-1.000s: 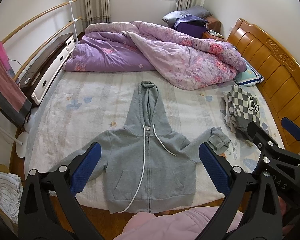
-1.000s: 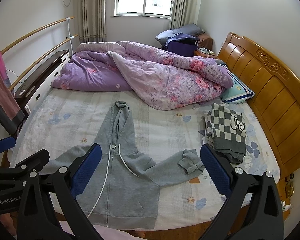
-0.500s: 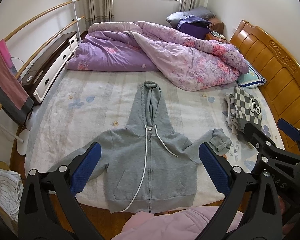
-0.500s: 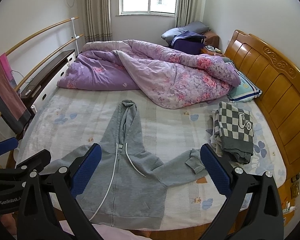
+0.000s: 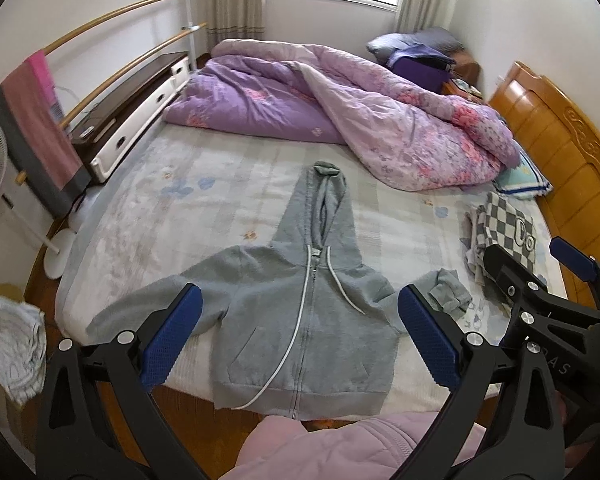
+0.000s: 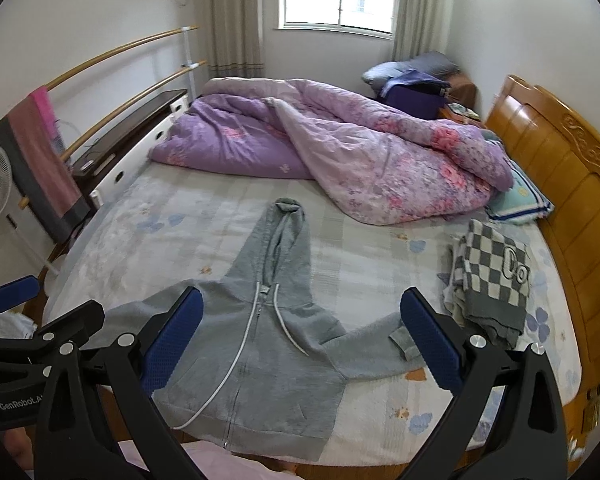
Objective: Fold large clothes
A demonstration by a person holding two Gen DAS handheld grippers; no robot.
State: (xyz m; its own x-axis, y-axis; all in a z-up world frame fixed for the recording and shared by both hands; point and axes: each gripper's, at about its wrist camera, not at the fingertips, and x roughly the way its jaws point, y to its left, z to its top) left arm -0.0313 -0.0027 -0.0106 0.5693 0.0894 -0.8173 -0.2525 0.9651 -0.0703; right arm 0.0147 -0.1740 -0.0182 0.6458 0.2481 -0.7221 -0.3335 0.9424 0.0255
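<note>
Standing at the near edge of the bed (image 5: 228, 200), the person holds both grippers up above the mattress, well clear of the cloth. The left gripper (image 5: 300, 330) has its blue-padded fingers spread wide with nothing between them, and the right gripper (image 6: 302, 334) is just as wide and just as empty. Held that way, I'd say they are poised to come down on the garment, one toward each side.

The grey zip hoodie (image 5: 300, 320) lies front-up on the pale flowered sheet, its hem at the near edge of the mattress and its hood (image 5: 326, 208) pointing away toward the heaped purple quilt (image 5: 340, 120). It looks laid out for folding: body flat, zip closed, both sleeves out sideways. The sleeve on the left of the view runs out fairly straight, while the sleeve on the right ends in a cuff (image 6: 404, 340) doubled back on itself. One white drawstring (image 6: 288, 328) sits short on the chest; the other trails down the front and curls near the hem. The fleece looks thick and soft, likely to hold a fold without slipping.

A checked grey-and-white garment (image 6: 496, 276) already sits folded near the wooden headboard (image 6: 572, 184), well apart from the hoodie, presumably kept out of the working space. No fold is made on the hoodie yet.
</note>
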